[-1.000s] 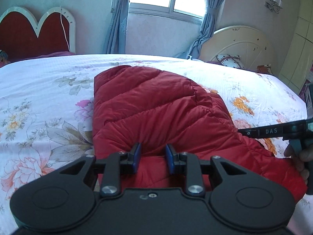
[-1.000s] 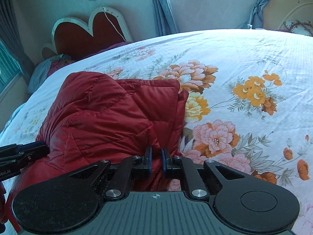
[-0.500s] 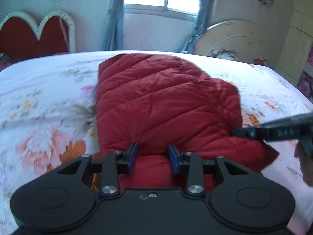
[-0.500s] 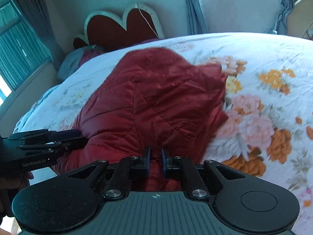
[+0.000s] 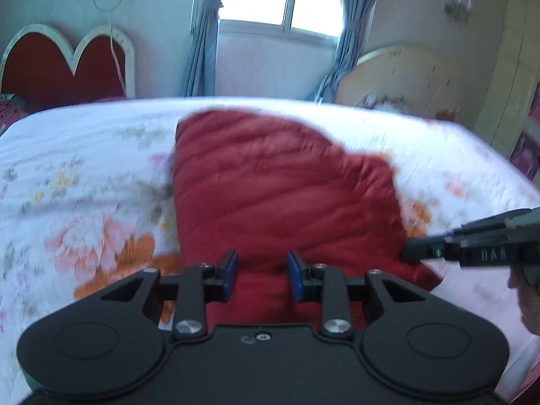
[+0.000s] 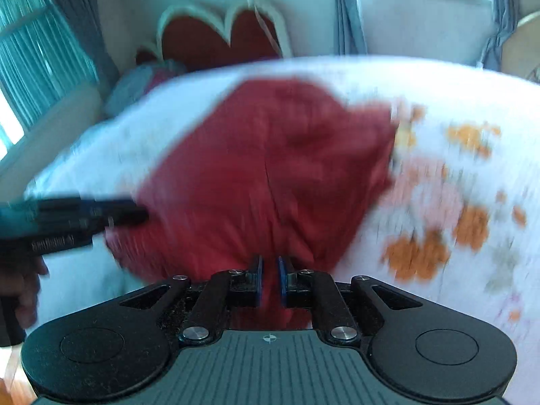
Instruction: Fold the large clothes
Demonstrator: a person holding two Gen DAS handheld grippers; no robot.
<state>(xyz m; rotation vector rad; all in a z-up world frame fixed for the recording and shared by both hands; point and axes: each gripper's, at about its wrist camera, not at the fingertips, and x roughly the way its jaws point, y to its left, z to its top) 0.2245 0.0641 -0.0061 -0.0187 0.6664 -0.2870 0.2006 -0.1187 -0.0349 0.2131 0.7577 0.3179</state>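
A red quilted puffer jacket [image 5: 280,189] lies on the floral bedsheet [image 5: 84,202], its near edge lifted. My left gripper [image 5: 262,275] is shut on a thick fold of the jacket's near edge. My right gripper [image 6: 269,281] is shut on the jacket [image 6: 270,162] at another point of that edge. The right gripper shows at the right of the left wrist view [image 5: 410,253], its tip on the jacket. The left gripper shows at the left of the right wrist view [image 6: 141,214]. Both views are blurred by motion.
A red heart-shaped headboard [image 5: 67,64] stands at the far left of the bed. A window with grey-blue curtains [image 5: 202,33] is behind the bed. A cream round board [image 5: 405,77] leans at the back right, next to a wardrobe [image 5: 513,67].
Both grippers have pulled back and upward with the jacket's near edge. The jacket now looks smaller and further off, stretched towards me.
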